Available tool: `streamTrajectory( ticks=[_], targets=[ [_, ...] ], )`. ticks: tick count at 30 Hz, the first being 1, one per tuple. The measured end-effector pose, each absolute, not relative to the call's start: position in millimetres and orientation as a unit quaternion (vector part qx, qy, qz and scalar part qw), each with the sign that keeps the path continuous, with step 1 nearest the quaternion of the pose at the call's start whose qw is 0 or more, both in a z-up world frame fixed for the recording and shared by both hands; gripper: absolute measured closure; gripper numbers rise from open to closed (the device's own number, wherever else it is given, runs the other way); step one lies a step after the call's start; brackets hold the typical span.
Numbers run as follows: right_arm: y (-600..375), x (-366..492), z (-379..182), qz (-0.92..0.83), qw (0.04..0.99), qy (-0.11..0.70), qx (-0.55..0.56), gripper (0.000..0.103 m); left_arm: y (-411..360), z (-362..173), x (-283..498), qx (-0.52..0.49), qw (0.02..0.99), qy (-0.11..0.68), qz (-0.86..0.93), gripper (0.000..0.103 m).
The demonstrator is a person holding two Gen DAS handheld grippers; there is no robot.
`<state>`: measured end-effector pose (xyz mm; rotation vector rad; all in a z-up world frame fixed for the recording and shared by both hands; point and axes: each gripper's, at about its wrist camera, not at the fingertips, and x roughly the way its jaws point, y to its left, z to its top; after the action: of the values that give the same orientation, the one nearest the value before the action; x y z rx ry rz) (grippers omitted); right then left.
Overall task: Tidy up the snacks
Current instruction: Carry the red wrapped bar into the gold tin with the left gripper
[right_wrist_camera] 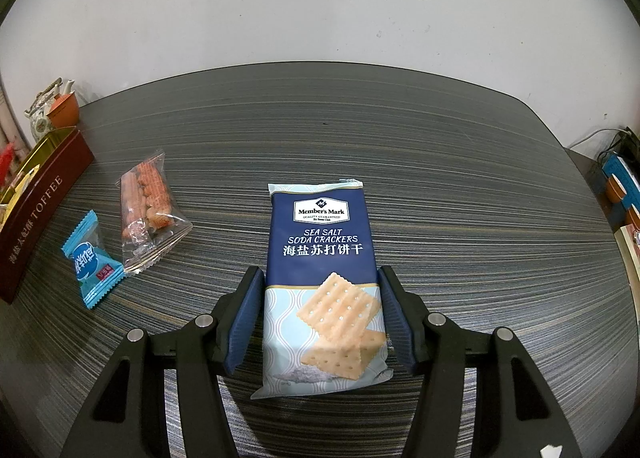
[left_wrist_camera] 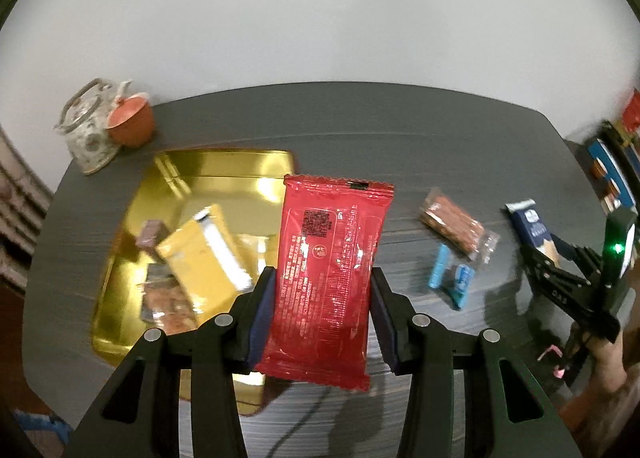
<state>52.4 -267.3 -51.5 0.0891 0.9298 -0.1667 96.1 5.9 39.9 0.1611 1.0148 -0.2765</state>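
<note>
Left wrist view: the left gripper (left_wrist_camera: 323, 312) grasps a red snack packet (left_wrist_camera: 326, 278) above the worktop (left_wrist_camera: 360, 129), right of the gold tin (left_wrist_camera: 224, 165). Right wrist view: the right gripper (right_wrist_camera: 320, 316) clamps a cracker packet (right_wrist_camera: 322, 278) lying on the worktop, centre-near.

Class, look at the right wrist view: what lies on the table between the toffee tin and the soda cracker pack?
Two small snacks: a blue candy wrapper and a clear packet of orange biscuits, between the toffee tin and cracker pack.
</note>
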Motion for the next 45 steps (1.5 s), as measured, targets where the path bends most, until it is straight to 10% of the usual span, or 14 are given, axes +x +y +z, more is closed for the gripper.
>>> streamTrajectory(
  ticks=[45],
  targets=[
    [-269,53,-53,-0.081,0.889,0.449,0.041,0.045,109,-1,150,0.083,0.844,0.53,-0.01,0.047]
  ],
)
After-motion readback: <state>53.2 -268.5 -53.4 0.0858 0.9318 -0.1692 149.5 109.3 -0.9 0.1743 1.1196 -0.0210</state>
